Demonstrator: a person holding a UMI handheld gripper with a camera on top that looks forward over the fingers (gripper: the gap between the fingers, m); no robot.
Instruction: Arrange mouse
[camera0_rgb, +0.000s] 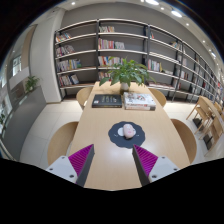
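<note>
Your tongs (112, 163) are spread wide with nothing between them: the left finger's magenta pad (82, 158) and the right one (145, 158) stand well apart, and only bare tabletop (95, 135) shows in the gap. You are looking down the length of a long, light wooden tabletop from one end.

The mouse (128, 130), pale and pinkish-white, lies just ahead of the fingers, slightly toward the right finger's side. It rests on a dark, rounded mouse pad (126, 138), sitting on the pad's far half, with dark surface showing around it on all sides. Your tongs do not touch either the mouse or the pad.

Beyond the mouse, at the far end of the tabletop, you can see a dark flat item that looks like a laptop or keyboard (106, 100) on the left and a stack of books or magazines (139, 99) on the right. Behind them stands a leafy green potted plant (129, 71).

Rounded wooden chairs (186, 136) line the sides of the tabletop. A tall run of bookshelves (105, 50) filled with books curves across the back wall, and a window (14, 66) shows off to the left.
</note>
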